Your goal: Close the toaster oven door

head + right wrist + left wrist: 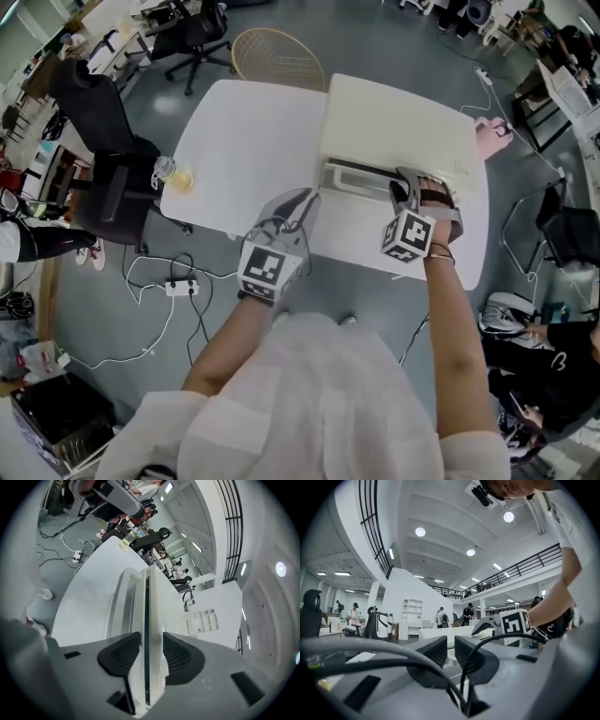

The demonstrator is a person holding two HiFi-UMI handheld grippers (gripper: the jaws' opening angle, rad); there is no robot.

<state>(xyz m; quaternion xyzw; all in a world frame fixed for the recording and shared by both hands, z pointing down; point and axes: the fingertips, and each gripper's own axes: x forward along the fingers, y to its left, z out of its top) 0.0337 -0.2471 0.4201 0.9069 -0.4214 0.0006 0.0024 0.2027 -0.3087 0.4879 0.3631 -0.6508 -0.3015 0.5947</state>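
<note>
On the right half of the white table (244,141): a cream toaster oven (398,122), front face toward the person. On that near face, the toaster oven door (356,187), upright against the oven's body judging by the head view, with only a thin dark seam along its edge in the right gripper view. At the door's right end, the right gripper (422,192), marker cube (408,236) turned up toward the head camera. Jaws there spread wide, straddling the door's pale edge; edge close to both dark ribbed pads and filling most of the gap, not visibly clamped. Well to the left of it, the left gripper (302,202), over the table's near edge just beside the oven's front left corner, apart from the door. Jaws there only a narrow slit apart, with nothing between them; a black cable (497,636) looping across in front of them in the left gripper view. Near the table's left edge, well apart from the oven: a clear cup (173,175) of yellow liquid. Beyond the table's far side, a wicker chair (277,56); to the left, a black office chair (103,131); down on the grey floor (84,319), a white power strip (181,287).
</note>
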